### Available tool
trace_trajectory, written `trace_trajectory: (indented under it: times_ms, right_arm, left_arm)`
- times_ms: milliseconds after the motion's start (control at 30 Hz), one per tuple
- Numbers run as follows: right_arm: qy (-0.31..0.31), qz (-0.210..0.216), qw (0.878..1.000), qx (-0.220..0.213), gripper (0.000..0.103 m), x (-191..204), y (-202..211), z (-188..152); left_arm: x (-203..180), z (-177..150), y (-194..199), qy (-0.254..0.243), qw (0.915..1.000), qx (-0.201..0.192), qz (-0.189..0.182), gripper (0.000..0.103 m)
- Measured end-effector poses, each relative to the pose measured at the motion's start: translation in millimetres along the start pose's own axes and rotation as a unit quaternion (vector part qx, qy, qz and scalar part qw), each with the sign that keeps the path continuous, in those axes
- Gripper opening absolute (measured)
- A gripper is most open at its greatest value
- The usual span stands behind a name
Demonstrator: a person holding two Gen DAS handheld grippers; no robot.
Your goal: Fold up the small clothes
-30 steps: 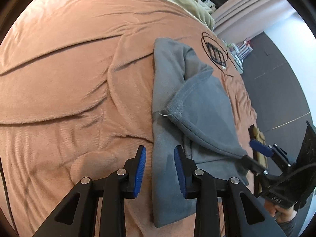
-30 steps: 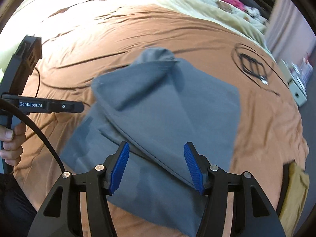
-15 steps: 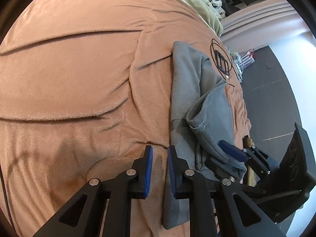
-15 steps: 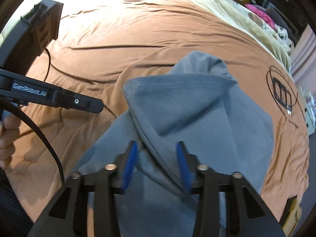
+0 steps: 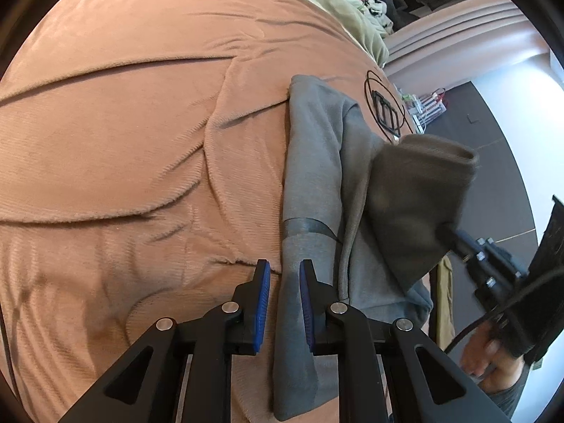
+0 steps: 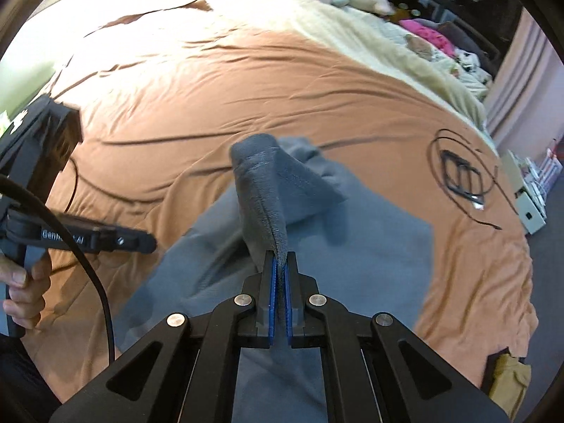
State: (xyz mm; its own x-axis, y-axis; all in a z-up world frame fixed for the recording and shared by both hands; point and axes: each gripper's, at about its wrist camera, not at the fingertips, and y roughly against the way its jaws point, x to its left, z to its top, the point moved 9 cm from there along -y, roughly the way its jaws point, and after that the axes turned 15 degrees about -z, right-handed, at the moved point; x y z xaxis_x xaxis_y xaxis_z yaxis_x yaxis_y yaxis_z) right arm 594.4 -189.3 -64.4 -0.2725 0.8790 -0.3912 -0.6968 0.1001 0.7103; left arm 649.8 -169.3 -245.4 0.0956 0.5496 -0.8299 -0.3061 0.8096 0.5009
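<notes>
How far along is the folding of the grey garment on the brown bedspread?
Early to midway. Done: the grey fleece garment lies spread on the brown bedspread with one flap raised. In hand: the right hand-held gripper is shut on that flap's hem, lifting it; the left hand-held gripper straddles the near edge, nearly closed. Left: laying the flap over and finishing the folds.

Wide bare brown bedspread (image 5: 123,123) lies open left of my claws, while coiled black cable (image 6: 461,172) and raised grey garment (image 6: 268,190) block the right.

Close, downward wrist views, perhaps overlapping.
</notes>
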Motion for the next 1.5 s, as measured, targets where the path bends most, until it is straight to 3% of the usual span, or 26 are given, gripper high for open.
trace_trajectory:
  times_ms: [267,467,900,967,1100,1133,1200,1233,1333,1500]
  right_arm:
    - [-0.034,-0.05,0.998,-0.006,0.0,-51,5,7]
    - [-0.055,-0.075,0.996,-0.004,0.0,-80,-17,10]
    - [-0.146,-0.071,0.987,0.002,0.0,-129,-74,6]
    - [-0.162,-0.068,0.984,0.021,0.001,-132,-92,1]
    - [-0.189,-0.078,0.977,0.054,0.009,-140,-114,-5]
    - [-0.197,-0.082,0.975,0.057,0.015,-143,-115,-5]
    - [-0.214,-0.074,0.972,0.057,0.046,-146,-111,-5]
    - [-0.222,-0.072,0.971,0.056,0.053,-147,-108,-6]
    - [-0.222,-0.051,0.973,0.045,0.055,-140,-92,-11]
    - [-0.159,-0.035,0.986,0.038,0.055,-104,-67,-20]
  left_arm:
    - [-7,0,-10,-0.027,0.9995,-0.001,0.019,0.018]
    - [-5,-2,-18,-0.036,0.9987,0.0,0.036,0.018]
    - [4,-9,-30,-0.047,0.9963,0.009,0.072,0.018]
    - [4,-9,-32,-0.051,0.9955,0.011,0.079,0.018]
    - [4,-8,-33,-0.057,0.9948,0.012,0.083,0.018]
    - [5,-8,-33,-0.055,0.9951,0.012,0.081,0.018]
    - [5,-7,-33,-0.052,0.9955,0.012,0.079,0.018]
    - [6,-7,-32,-0.051,0.9956,0.012,0.078,0.018]
    - [6,-7,-32,-0.051,0.9956,0.012,0.078,0.018]
    - [8,-5,-29,-0.041,0.9967,0.011,0.069,0.018]
